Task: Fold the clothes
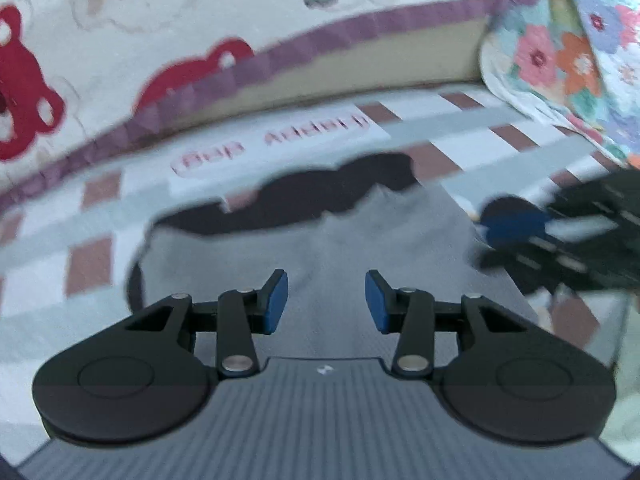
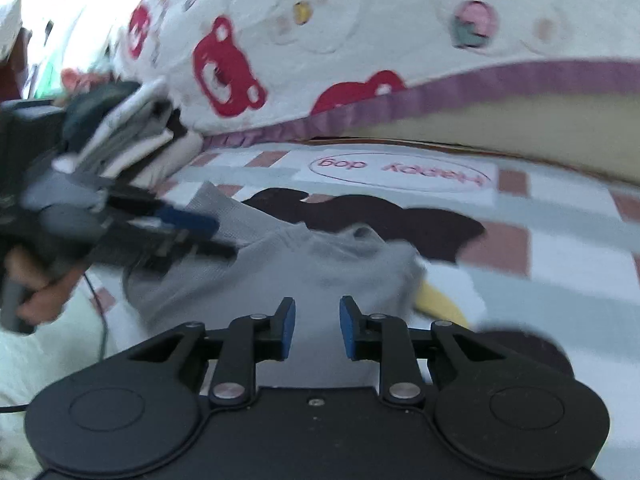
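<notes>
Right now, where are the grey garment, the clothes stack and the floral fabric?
grey garment (image 2: 288, 264): right wrist view, its rumpled middle.
clothes stack (image 2: 140, 140): right wrist view, folded edges.
floral fabric (image 1: 560, 60): left wrist view, flowered face.

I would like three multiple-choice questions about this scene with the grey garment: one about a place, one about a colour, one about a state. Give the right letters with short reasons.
1. Where does the grey garment lie?
A. on the checked sheet
B. on the bear-print quilt
C. on the clothes pile

2. What colour are the gripper pads?
A. red
B. blue
C. yellow

3. How is the left gripper?
A. shut on the garment
B. shut on nothing
C. open

Answers:
1 A: checked squares show all round the garment.
2 B: both wrist views show blue pads.
3 C: its fingers stand apart, with grey cloth seen between them; the right gripper is open too.
</notes>
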`<act>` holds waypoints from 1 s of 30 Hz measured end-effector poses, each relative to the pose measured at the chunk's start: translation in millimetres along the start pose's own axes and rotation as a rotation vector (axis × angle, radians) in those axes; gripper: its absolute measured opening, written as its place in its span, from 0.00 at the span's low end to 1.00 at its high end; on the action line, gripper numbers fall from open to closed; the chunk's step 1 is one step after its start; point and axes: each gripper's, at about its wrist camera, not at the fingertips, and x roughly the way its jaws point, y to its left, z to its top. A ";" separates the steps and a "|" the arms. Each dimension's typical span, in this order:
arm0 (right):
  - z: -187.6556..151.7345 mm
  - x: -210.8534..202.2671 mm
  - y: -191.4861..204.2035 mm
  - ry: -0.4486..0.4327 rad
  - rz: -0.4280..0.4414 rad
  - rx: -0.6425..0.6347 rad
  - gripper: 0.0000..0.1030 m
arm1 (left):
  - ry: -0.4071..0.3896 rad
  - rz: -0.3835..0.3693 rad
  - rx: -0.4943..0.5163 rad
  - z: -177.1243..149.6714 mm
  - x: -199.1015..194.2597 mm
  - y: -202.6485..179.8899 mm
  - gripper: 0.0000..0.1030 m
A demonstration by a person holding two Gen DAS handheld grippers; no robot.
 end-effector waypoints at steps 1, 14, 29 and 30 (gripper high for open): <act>4.5 11.5 -2.3 0.020 -0.008 -0.016 0.28 | 0.016 0.010 0.005 -4.6 1.7 1.6 0.41; -4.5 37.0 -51.4 0.026 -0.024 0.207 0.33 | -0.075 0.132 -0.066 -23.5 -16.2 55.8 0.52; -12.0 -5.9 -49.3 -0.054 -0.091 0.331 0.39 | -0.088 0.169 -0.226 -36.2 -48.2 80.8 0.59; -11.9 -12.8 -42.1 -0.073 -0.068 0.317 0.39 | -0.082 0.132 -0.246 -43.9 -54.7 79.5 0.59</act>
